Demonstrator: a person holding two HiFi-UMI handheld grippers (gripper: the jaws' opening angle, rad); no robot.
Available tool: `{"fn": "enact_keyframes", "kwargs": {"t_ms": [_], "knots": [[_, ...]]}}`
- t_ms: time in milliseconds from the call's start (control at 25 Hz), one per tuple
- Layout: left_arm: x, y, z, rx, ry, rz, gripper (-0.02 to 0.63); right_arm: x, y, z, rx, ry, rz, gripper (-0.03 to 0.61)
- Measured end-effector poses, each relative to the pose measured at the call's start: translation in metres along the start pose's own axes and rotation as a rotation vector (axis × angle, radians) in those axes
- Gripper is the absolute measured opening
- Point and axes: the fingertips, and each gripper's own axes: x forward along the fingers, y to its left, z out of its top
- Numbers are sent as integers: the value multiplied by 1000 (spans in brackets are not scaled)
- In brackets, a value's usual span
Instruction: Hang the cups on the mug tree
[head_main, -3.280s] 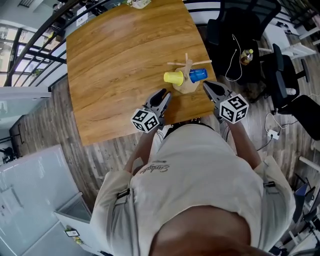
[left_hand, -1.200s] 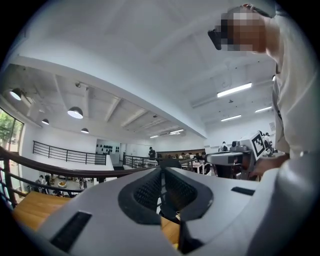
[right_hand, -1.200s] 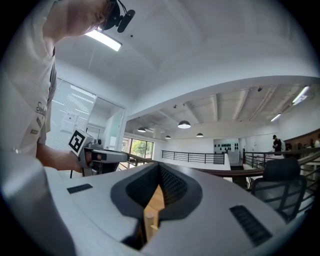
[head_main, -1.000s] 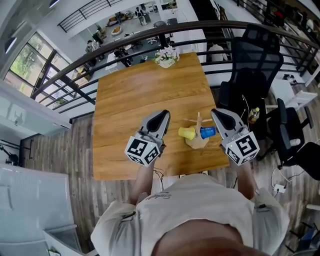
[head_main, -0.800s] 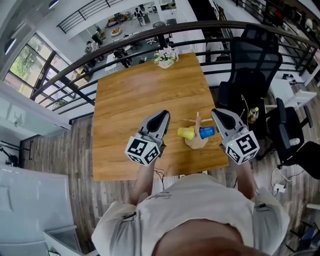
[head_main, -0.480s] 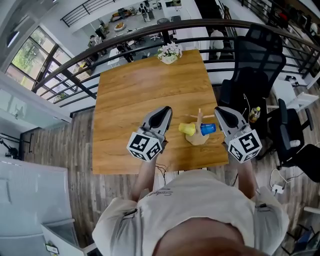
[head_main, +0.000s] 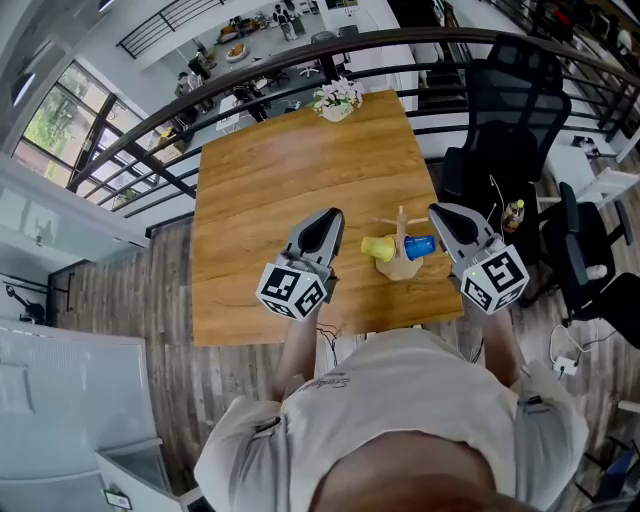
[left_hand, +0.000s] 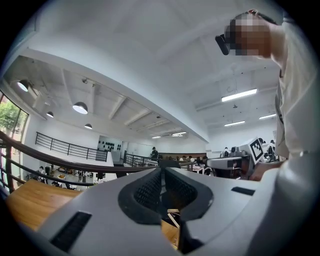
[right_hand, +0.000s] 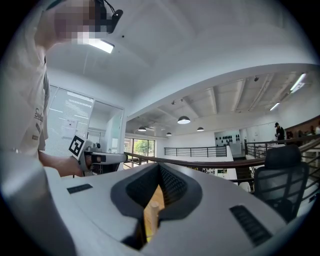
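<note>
Tree (head_main: 401, 264) stands near the worktop's (head_main: 260, 190) front edge, with yellow cup (head_main: 377, 248) and blue cup (head_main: 421, 245) seemingly hung on it. Left gripper (head_main: 329, 215) and right gripper (head_main: 438, 211) flank it, clenched and empty. Hanging looks done: back away level, clear of the pegs.

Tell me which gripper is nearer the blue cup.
Right. The right gripper sits just beside the blue cup; the left gripper is farther off, beyond the yellow cup and the mug tree.

table (head_main: 280, 180): glossy wood | mug tree (head_main: 402, 268): pale wood (matt) | yellow cup (head_main: 378, 248): plastic
</note>
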Motion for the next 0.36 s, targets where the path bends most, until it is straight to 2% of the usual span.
{"fn": "enact_keyframes", "kwargs": {"t_ms": [360], "knots": [[-7, -2, 4, -9, -7, 17, 31, 6, 5, 7, -18, -12, 19, -6]]}}
